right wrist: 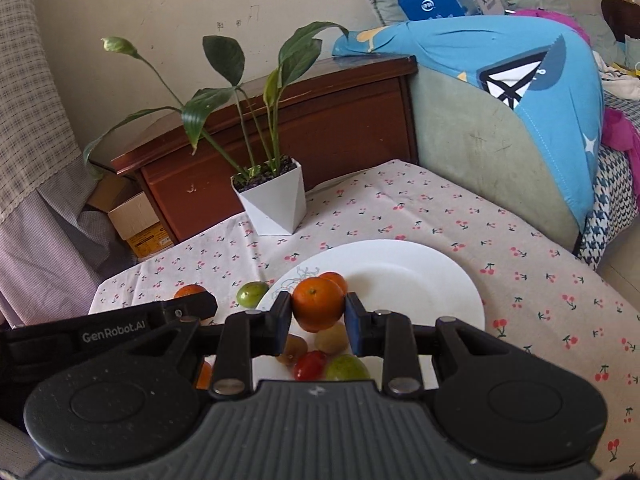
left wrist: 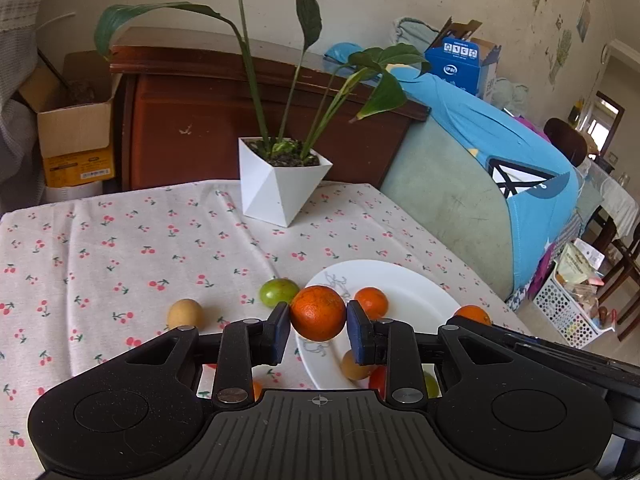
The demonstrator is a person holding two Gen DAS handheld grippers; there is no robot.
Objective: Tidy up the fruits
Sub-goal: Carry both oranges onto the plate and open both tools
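Observation:
My left gripper (left wrist: 318, 322) is shut on an orange (left wrist: 318, 313) and holds it above the left rim of the white plate (left wrist: 416, 292). My right gripper (right wrist: 317, 314) is shut on another orange (right wrist: 318, 303) above the plate (right wrist: 420, 280). On the plate lie a small orange (left wrist: 372, 301), a brown fruit (left wrist: 354, 366), a red tomato (right wrist: 310, 364), a green fruit (right wrist: 347, 367) and brown fruits (right wrist: 331, 342). On the cloth to the left of the plate lie a green fruit (left wrist: 278, 291) and a yellowish fruit (left wrist: 185, 314).
A white faceted pot with a leafy plant (left wrist: 280, 184) stands at the back of the cherry-print tablecloth (left wrist: 120, 248). A wooden cabinet (left wrist: 240, 120) is behind it. A sofa with blue cloth (left wrist: 500, 168) flanks the table's right edge. A cardboard box (left wrist: 76, 128) is at far left.

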